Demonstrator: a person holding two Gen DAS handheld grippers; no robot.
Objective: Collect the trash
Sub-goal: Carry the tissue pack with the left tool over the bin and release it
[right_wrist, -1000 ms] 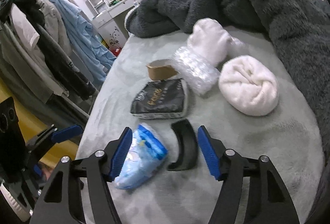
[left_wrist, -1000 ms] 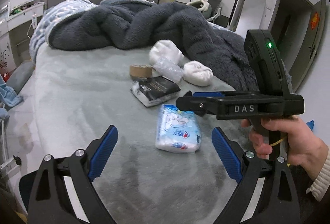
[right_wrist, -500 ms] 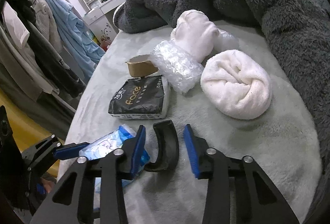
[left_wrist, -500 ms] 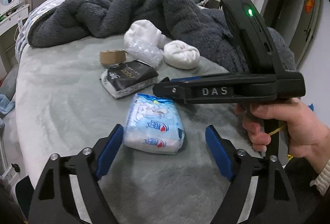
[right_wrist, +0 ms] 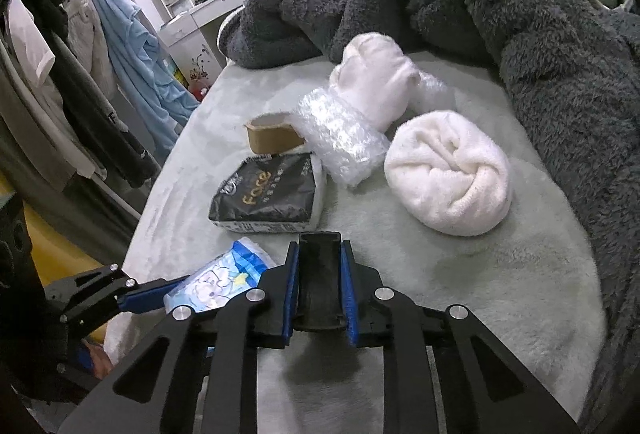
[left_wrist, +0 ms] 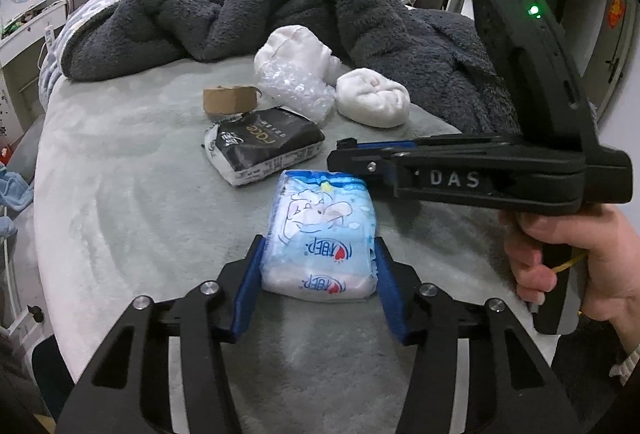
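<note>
While left tool (left_wrist: 318, 270) closes round blue pack (left_wrist: 322, 234), right tool (right_wrist: 319, 290) clamps black piece (right_wrist: 320, 274) — black pouch (right_wrist: 266, 194) just beyond

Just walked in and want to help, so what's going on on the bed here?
A person is clearing trash off the bed with two handheld grippers. The left gripper is closing around a blue tissue pack, its pads at the pack's sides. The right gripper is shut on a curved black plastic piece. A black tissue pack, tape roll, bubble wrap and white towels lie untouched.
</note>
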